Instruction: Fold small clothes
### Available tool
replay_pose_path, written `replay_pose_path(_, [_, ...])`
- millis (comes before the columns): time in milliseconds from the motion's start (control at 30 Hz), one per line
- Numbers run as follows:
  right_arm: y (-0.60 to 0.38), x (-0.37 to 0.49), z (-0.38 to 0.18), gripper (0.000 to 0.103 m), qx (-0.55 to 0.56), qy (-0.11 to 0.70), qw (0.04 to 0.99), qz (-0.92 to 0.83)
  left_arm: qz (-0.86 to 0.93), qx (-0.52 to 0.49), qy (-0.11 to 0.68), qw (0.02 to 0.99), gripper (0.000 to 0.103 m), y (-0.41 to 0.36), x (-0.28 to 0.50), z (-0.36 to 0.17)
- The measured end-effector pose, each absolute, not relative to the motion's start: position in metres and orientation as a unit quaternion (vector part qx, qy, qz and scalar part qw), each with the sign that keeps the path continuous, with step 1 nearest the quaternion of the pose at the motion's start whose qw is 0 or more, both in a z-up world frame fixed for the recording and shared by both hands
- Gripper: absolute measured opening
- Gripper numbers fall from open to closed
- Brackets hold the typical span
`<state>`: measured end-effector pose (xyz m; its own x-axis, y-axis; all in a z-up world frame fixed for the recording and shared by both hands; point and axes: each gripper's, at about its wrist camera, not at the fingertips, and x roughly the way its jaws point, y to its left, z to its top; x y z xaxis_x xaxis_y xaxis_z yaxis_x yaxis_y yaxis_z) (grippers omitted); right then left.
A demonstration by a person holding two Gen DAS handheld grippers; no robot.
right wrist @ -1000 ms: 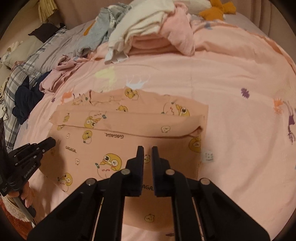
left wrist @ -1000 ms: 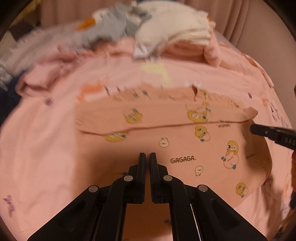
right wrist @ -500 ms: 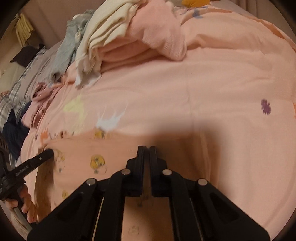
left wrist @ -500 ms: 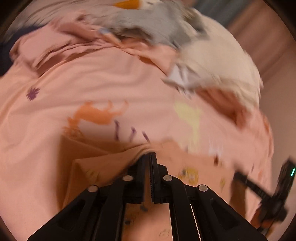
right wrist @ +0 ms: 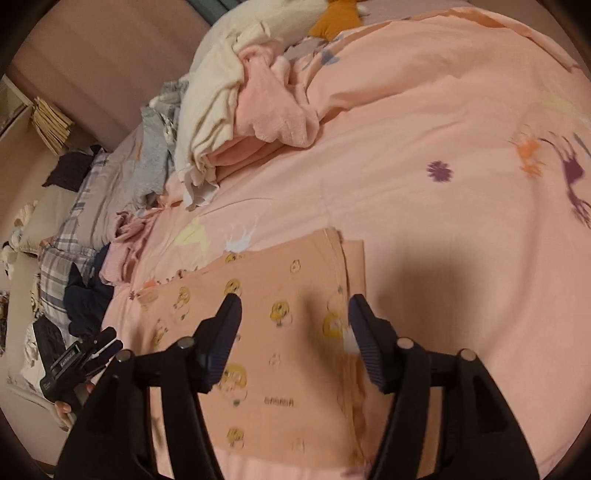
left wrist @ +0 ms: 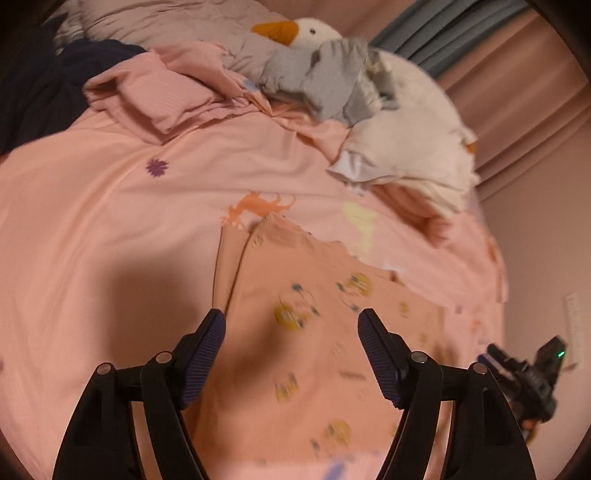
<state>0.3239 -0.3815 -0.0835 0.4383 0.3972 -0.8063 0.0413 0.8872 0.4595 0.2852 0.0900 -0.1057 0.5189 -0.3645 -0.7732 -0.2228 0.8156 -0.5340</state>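
Observation:
A small peach garment (left wrist: 317,332) printed with yellow chicks lies folded flat on the pink bedspread (left wrist: 110,206). My left gripper (left wrist: 291,325) hovers above its left part, jaws opening, nothing pressed between the pads. In the right wrist view the same garment (right wrist: 284,332) lies below my right gripper (right wrist: 293,312), whose jaws are also opening with nothing held. The other gripper shows at each view's edge: the right gripper (left wrist: 524,373) at the lower right, the left gripper (right wrist: 85,354) at the lower left with a person's fingers on its handle.
A pile of clothes lies behind the garment: a folded pink piece (right wrist: 273,107), a cream one (right wrist: 218,99), a grey one (left wrist: 328,77). A white plush goose (left wrist: 314,29) rests at the back. Dark and plaid fabrics (right wrist: 62,254) lie at the bed's left side.
Both grippers carried the garment's near edge up and over to its far edge, then opened and let go. Both have lifted back and rolled; the garment now lies folded shorter.

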Motion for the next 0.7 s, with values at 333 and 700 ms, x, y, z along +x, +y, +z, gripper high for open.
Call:
replay_pose_path(333, [-0.38,0.213,-0.106,0.087,0.297,0.534,0.779,0.142,-0.096,-0.385,0.5,0.769,0.096,0.074,0.188,-0.13])
replay_pose_path(700, [-0.37,0.192,-0.163,0.089,0.378,0.544,0.739,0.118,-0.146,-0.481,0.463,0.73,0.096,0.058,0.197,-0.178])
